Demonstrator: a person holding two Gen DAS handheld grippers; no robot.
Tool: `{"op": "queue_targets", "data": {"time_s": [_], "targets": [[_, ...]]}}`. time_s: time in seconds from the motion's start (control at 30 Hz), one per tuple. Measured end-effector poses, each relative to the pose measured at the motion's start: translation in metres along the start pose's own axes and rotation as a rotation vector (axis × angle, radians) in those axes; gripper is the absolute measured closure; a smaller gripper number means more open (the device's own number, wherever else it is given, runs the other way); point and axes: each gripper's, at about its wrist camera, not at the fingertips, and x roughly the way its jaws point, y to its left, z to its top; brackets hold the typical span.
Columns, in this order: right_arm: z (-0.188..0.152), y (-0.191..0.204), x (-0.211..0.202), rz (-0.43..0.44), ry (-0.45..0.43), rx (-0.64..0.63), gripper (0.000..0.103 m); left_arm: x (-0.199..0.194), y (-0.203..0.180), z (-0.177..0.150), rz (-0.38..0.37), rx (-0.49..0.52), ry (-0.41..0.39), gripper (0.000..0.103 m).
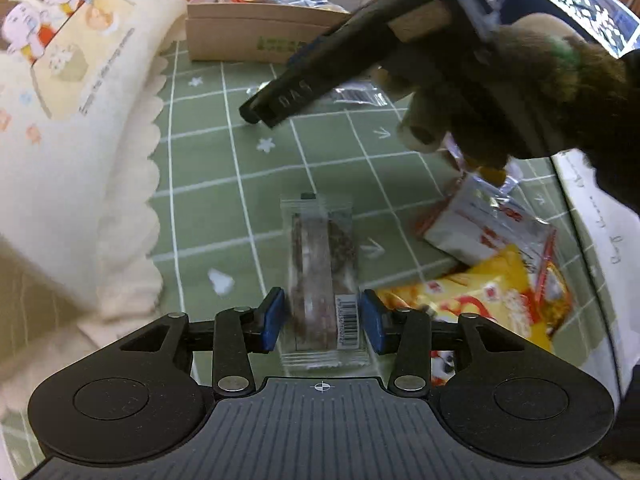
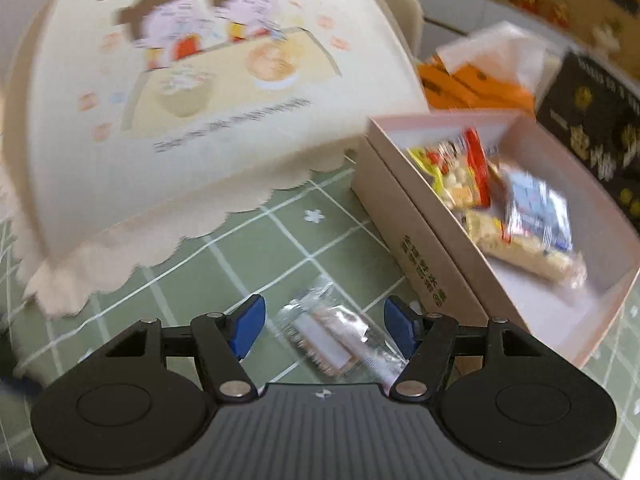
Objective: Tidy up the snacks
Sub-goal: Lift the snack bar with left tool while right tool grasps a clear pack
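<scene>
A green tablecloth with a white grid and small flowers covers the table. A cream cartoon-printed cushion rests on it.

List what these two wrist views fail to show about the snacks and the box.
- Left wrist view: the yellow snack bag is partly hidden by the left gripper and a silver packet.
- Left wrist view: most of the box contents sit behind its wall.
- Right wrist view: motion blur leaves packet labels in the box unreadable.
- Right wrist view: the clear-wrapped bar runs behind the right gripper.
</scene>
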Motion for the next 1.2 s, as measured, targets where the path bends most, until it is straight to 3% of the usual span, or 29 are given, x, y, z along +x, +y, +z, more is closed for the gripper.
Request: {"op": "queue_targets", "data": {"time_s": [0.13, 0.23, 0.43, 0.53, 0.8, 0.9, 0.97, 1.0, 1.07, 1.13, 1.2], "targets": [[-0.023, -0.011, -0.018, 0.051, 0.02, 0.134, 0.036, -0.007, 0.002, -0.002, 0.001, -0.091, -0.054, 0.058], [-0.048, -0.011, -0.041, 0.043, 0.052, 0.188, 0.042, 0.002, 0.005, 0.007, -0.017, -0.139, -0.068, 0.058], [-0.097, -0.008, -0.079, 0.004, 0.112, 0.217, 0.042, 0.018, -0.017, 0.02, 0.036, -0.043, -0.041, 0.057], [-0.115, -0.009, -0.091, -0.048, 0.1, 0.213, 0.034, 0.019, -0.015, 0.022, 0.041, -0.057, -0.043, 0.057], [-0.144, -0.014, -0.107, -0.133, 0.074, 0.375, 0.03, 0.018, -0.009, 0.023, 0.051, -0.077, -0.05, 0.057], [-0.148, -0.009, -0.118, -0.037, 0.116, 0.44, 0.03, 0.019, -0.011, 0.021, 0.047, -0.064, -0.058, 0.058], [-0.149, -0.004, -0.134, 0.035, 0.091, 0.469, 0.03, 0.018, -0.012, 0.019, 0.042, -0.052, -0.062, 0.058], [-0.15, -0.001, -0.145, 0.024, 0.062, 0.472, 0.03, 0.017, -0.012, 0.018, 0.036, -0.052, -0.066, 0.058], [-0.153, 0.009, -0.166, -0.075, 0.029, 0.444, 0.03, 0.016, -0.009, 0.015, 0.022, -0.07, -0.082, 0.058], [-0.158, 0.019, -0.18, -0.173, 0.021, 0.405, 0.03, 0.015, -0.005, 0.013, 0.006, -0.089, -0.099, 0.058], [-0.169, 0.026, -0.189, -0.208, 0.04, 0.398, 0.03, 0.014, -0.003, 0.011, -0.005, -0.094, -0.105, 0.06]]}}
